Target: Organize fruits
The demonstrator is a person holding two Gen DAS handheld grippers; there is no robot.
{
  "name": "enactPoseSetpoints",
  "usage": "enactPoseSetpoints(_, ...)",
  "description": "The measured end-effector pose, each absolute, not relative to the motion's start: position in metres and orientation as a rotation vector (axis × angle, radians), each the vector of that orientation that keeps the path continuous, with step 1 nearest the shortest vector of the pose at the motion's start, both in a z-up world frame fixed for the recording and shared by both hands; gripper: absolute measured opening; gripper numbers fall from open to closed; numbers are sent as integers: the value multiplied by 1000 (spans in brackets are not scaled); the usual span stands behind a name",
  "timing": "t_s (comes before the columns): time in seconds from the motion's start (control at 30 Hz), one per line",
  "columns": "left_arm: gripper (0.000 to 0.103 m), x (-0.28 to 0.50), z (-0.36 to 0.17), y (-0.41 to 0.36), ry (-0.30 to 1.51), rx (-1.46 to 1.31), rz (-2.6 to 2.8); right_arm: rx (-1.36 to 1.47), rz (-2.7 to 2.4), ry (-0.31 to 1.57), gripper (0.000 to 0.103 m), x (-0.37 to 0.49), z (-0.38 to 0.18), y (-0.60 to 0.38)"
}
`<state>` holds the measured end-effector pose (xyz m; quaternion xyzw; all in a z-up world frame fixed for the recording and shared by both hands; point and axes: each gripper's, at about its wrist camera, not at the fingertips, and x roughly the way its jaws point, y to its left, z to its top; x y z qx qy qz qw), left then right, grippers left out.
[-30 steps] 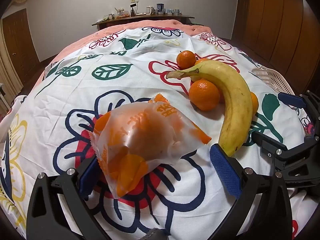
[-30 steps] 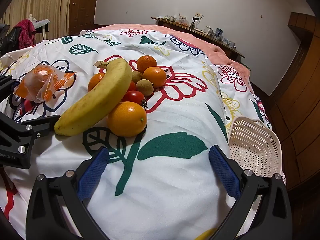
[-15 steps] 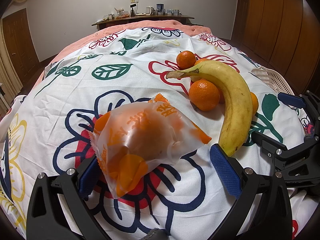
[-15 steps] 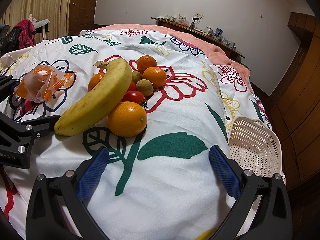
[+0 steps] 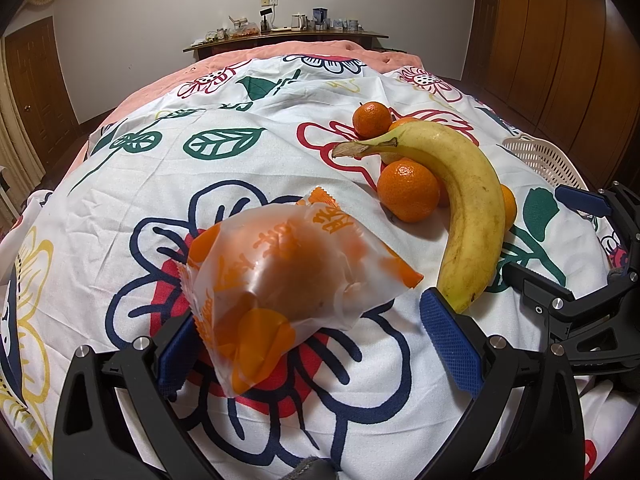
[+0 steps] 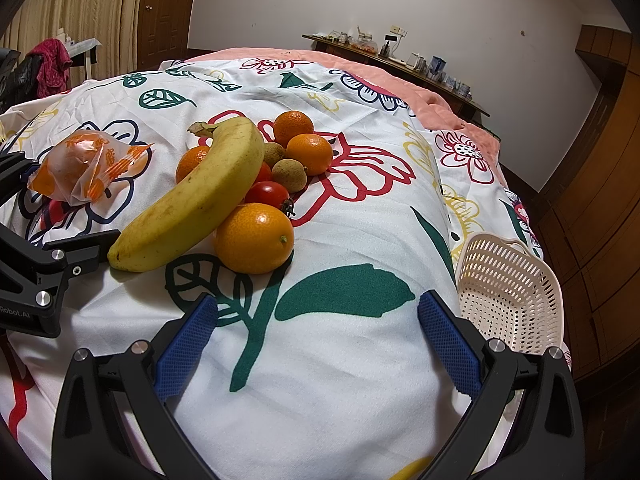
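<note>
A banana lies across a pile of fruit on the flowered bedsheet: several oranges, the nearest in front, a red tomato and small brown fruits. In the left wrist view the banana curves to the right of a wrapped orange in a translucent bag. My left gripper is open, its blue pads on either side of the bag's near end. My right gripper is open over bare sheet, short of the nearest orange.
A pale perforated plastic basket sits at the bed's right edge, seen too in the left wrist view as the basket. A wooden shelf with small items runs along the far wall. Wooden cabinets stand to the right.
</note>
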<state>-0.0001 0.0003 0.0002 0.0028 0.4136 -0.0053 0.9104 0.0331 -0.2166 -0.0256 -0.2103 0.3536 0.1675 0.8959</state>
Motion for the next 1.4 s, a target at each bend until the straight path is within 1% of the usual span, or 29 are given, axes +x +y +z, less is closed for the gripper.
enactPoseSetpoints(0.8, 101, 0, 0, 0, 851, 4, -12, -441, 345, 734, 98, 33, -26, -216)
enactPoseSetpoints(1.4, 101, 0, 0, -1, 853, 5, -13, -500, 360, 808, 98, 45, -24, -207)
